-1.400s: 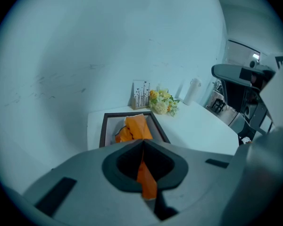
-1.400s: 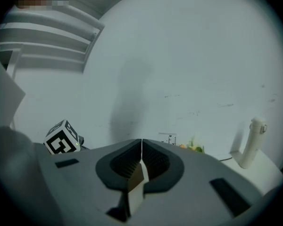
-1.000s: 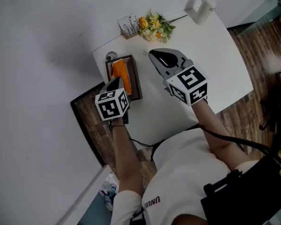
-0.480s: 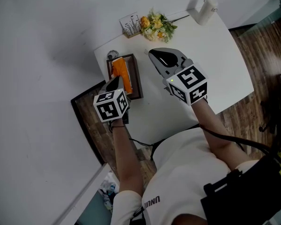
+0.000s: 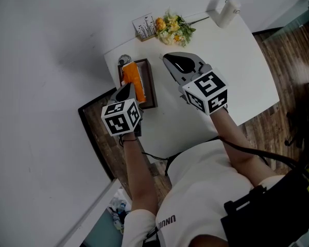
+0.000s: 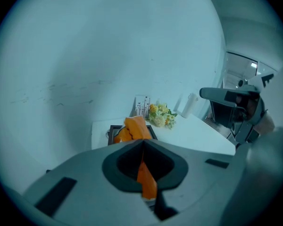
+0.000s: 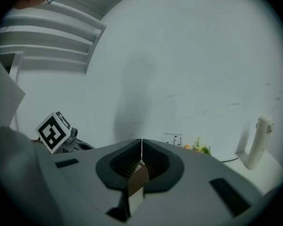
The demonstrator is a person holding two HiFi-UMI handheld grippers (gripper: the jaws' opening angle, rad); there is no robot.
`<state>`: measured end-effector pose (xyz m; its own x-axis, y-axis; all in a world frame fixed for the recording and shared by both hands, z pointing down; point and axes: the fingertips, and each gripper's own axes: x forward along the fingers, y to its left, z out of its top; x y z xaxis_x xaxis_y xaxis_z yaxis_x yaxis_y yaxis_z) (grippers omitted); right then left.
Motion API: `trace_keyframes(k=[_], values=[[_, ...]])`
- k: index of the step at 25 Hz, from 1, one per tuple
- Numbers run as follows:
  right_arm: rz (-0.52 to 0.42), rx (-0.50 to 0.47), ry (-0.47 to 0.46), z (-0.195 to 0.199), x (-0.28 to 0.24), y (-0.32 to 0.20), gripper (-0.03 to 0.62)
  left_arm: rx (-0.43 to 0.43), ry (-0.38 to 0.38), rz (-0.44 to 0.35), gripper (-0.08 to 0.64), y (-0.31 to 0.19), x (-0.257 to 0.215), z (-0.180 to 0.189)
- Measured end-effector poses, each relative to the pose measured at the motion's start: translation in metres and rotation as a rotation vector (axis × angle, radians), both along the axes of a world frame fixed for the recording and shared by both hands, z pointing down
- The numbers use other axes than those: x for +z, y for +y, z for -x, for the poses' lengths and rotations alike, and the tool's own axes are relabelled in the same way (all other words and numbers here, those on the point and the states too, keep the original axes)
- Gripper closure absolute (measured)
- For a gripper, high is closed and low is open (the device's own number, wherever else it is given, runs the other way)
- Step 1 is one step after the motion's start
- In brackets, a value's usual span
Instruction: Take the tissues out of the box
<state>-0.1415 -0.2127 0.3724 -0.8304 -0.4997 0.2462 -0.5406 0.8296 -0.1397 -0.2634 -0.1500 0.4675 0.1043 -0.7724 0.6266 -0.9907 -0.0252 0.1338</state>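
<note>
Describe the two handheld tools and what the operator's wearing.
The left tool and right tool have grey shells with dark jaw linings, each carrying a white cube of black square markers. A black cable trails along the right forearm. The person wears a white short-sleeved shirt.

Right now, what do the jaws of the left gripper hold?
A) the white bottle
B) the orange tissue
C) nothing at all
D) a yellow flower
B: in the left gripper view, the left gripper is shut on the orange tissue, which reaches from the jaws to the dark box.
</note>
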Motion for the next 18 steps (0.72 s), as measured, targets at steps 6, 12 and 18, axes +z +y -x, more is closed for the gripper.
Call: trace_keyframes(k=[6, 12, 18], values=[[0.000, -0.004, -0.004, 0.002, -0.001, 0.000, 0.569, 0.000, 0.004, -0.025, 0.548, 0.000, -0.006, 0.000], [0.000, -0.010, -0.001, 0.003, 0.000, 0.001, 0.568, -0.005, 0.006, -0.047, 0.549, 0.001, -0.010, 0.000], [0.001, -0.009, -0.004, 0.003, 0.001, 0.001, 0.569, -0.005, 0.014, -0.068, 0.548, 0.001, -0.015, -0.001]])
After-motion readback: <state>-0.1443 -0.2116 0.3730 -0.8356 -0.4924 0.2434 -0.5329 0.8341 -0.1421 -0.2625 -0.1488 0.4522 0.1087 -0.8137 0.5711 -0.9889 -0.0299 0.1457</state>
